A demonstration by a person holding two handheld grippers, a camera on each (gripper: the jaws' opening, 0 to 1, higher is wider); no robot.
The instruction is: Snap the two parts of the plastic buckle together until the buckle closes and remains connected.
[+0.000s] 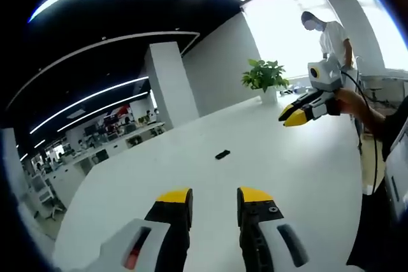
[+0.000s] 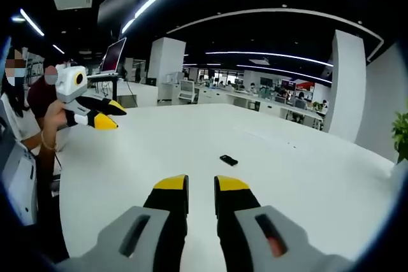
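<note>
The white table spreads wide under both pairs of tongs, bare but for 1 small dark object lying flat near its middle. That object is most likely the plastic buckle; it is too small to tell whether it is 1 piece or 2, or whether it is already joined. In the right gripper view it sits just beyond the jaw tips, well apart from them.

The task looks to be at its very start: nothing is gripped, and both tools hover above the table short of the buckle. The next move calls for bringing both down to it and taking hold of each half, so the halves can be lined up and pressed together.

The left tongs point forward over the table with jaws parted by a narrow gap and nothing between them. The right tongs do the same, a narrow gap, empty. In the left gripper view the right tongs are raised off the table in a hand, angled downward.
</note>
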